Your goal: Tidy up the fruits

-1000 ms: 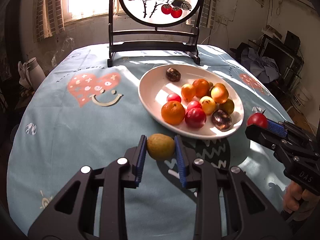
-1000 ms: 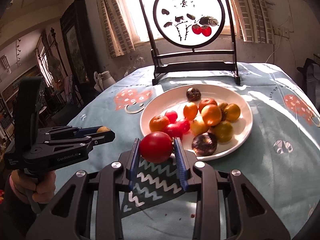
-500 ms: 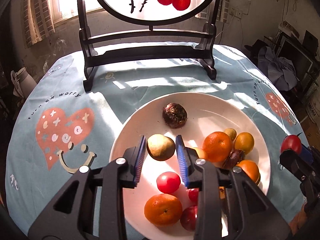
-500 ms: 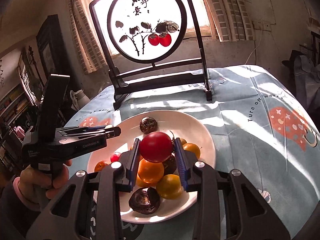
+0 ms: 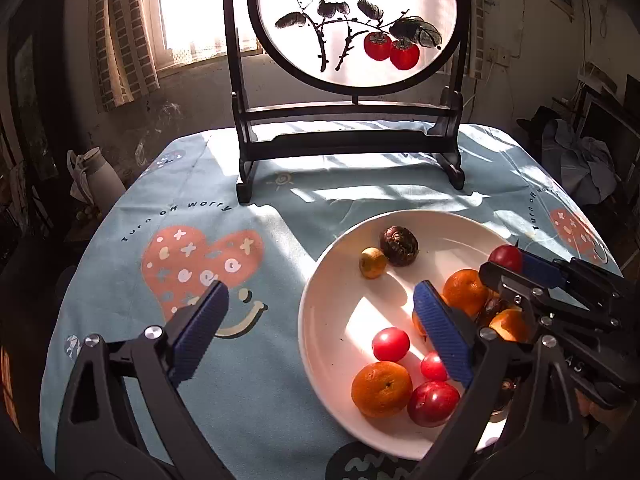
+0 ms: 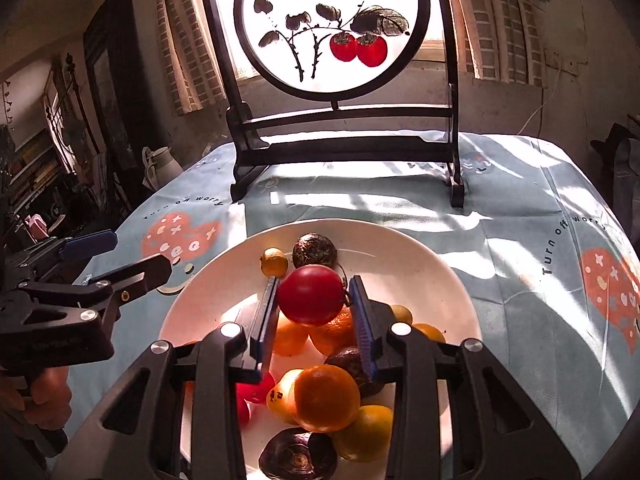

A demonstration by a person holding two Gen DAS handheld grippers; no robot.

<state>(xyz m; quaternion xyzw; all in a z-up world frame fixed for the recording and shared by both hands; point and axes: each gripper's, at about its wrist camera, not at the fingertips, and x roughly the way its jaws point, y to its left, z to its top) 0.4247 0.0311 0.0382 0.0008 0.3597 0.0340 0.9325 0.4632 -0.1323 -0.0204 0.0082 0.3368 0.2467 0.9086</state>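
A white plate [image 5: 332,312] on the blue tablecloth holds several oranges, red and dark fruits. A small yellow-brown fruit [image 5: 373,263] lies on the plate beside a dark round fruit [image 5: 399,246]. My left gripper [image 5: 320,296] hovers over the plate's left rim, its jaws opening wide with nothing between them. In the right wrist view my right gripper [image 6: 315,280] is above the fruit pile with a red fruit [image 6: 311,294] between its blue pads. Its jaws are just starting to open, and the pads still touch the fruit.
A dark wooden stand with a round persimmon painting [image 5: 352,20] stands at the back of the table. A white jug [image 5: 92,176] sits off the table's left edge. Bare tablecloth [image 5: 192,264] with a heart print lies left of the plate.
Both grippers moved forward over the plate. The left one let go of the yellow-brown fruit, which now lies on the plate, and spread wide. The right one still carries the red fruit.
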